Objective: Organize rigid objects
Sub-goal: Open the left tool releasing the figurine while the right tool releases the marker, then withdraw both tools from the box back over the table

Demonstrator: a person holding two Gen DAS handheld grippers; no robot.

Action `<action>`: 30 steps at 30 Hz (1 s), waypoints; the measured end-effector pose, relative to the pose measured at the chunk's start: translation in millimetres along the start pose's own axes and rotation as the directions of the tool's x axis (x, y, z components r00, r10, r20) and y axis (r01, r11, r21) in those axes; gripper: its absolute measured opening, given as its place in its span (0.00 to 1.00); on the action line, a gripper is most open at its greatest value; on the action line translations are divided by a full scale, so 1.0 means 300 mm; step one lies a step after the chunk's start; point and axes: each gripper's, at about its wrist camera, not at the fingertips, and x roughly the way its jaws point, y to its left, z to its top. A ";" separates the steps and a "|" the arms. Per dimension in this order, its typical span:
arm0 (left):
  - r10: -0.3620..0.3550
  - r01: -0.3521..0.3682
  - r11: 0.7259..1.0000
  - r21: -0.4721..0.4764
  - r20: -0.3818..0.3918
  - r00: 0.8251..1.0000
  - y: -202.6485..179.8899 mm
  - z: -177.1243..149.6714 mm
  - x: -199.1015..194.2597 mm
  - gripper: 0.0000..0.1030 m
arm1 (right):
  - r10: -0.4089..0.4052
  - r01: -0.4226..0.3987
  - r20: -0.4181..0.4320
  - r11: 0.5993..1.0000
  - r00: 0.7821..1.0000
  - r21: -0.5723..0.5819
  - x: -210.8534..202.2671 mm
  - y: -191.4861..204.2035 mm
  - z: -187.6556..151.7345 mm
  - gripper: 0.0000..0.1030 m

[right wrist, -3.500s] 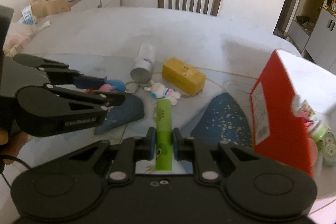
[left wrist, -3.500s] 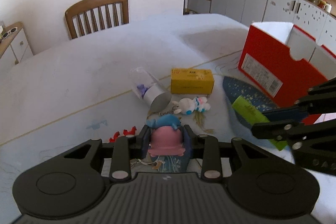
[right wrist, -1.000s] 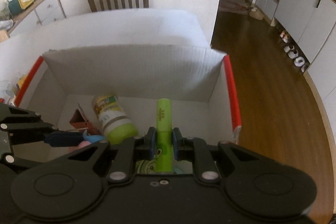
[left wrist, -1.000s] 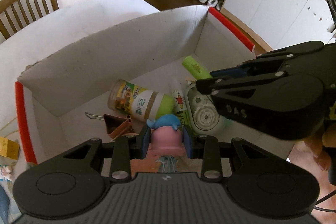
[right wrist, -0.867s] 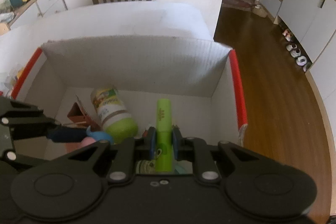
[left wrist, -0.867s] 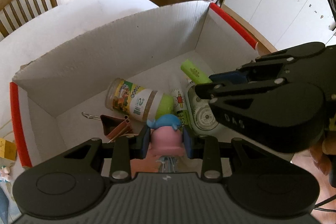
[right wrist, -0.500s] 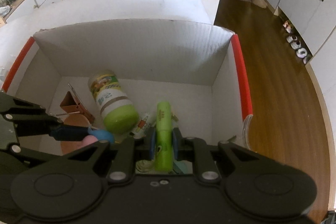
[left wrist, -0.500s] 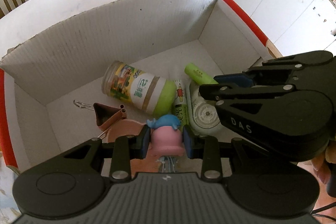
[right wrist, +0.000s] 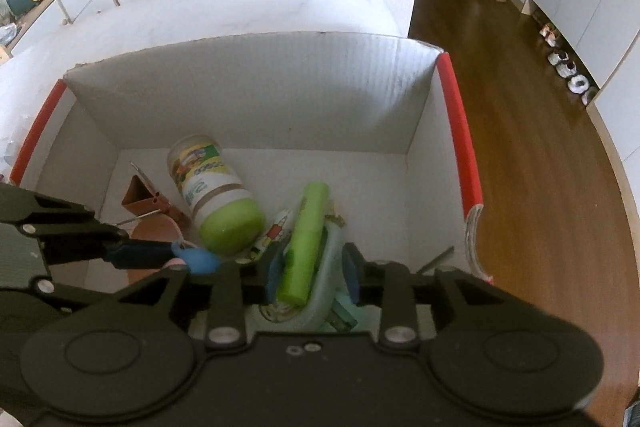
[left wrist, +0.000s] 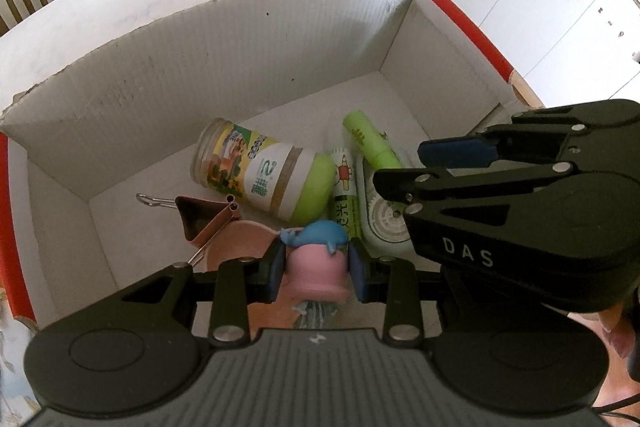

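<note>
While the left gripper [left wrist: 316, 269] clamps the pink and blue toy [left wrist: 318, 259] low at the centre of its frame, over the white box [left wrist: 200, 67], the right gripper [right wrist: 310, 267] has its jaws opening, and the green marker [right wrist: 306, 239] between them lies tilted on the box's contents.

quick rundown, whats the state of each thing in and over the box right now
box: open-topped, holding items
left gripper: shut on pink and blue toy
right gripper: jaws opening, green marker loose between them, tilted
jar: lying on its side, lid on
binder clip: lying on box floor
</note>
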 end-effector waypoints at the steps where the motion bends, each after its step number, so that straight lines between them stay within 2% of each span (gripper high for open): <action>1: -0.001 0.001 1.000 -0.002 0.002 1.000 0.001 0.000 -0.004 0.32 | 0.000 0.000 0.002 1.000 1.000 0.001 -0.003 0.000 -0.001 0.33; 3: -0.002 0.002 1.000 -0.004 0.004 1.000 -0.001 -0.004 -0.008 0.33 | 0.003 -0.004 0.008 1.000 1.000 0.005 -0.012 -0.004 -0.005 0.35; 5: -0.003 0.003 1.000 -0.008 0.015 1.000 0.001 -0.010 -0.025 0.55 | 0.006 -0.006 0.013 1.000 1.000 0.009 -0.022 -0.004 -0.008 0.37; 7: -0.006 0.006 1.000 -0.011 0.043 0.999 0.003 -0.020 -0.048 0.65 | 0.012 -0.012 0.021 1.000 1.000 0.014 -0.036 -0.004 -0.011 0.41; 12: -0.025 0.026 1.000 -0.013 0.078 0.997 0.006 -0.035 -0.095 0.65 | 0.020 -0.021 0.043 1.000 0.999 0.021 -0.076 0.003 -0.016 0.45; 18: -0.004 0.004 1.000 0.002 0.131 0.991 0.011 -0.069 -0.171 0.65 | 0.035 -0.038 0.082 0.999 0.996 0.032 -0.133 0.027 -0.026 0.59; 27: 0.000 -0.006 1.000 0.026 0.252 0.968 0.033 -0.130 -0.336 0.65 | 0.058 -0.068 0.151 0.996 0.987 0.057 -0.253 0.063 -0.043 0.72; 30: -0.017 0.011 1.000 0.024 0.281 0.960 0.048 -0.149 -0.381 0.65 | 0.057 -0.070 0.180 0.995 0.982 0.064 -0.298 0.086 -0.051 0.75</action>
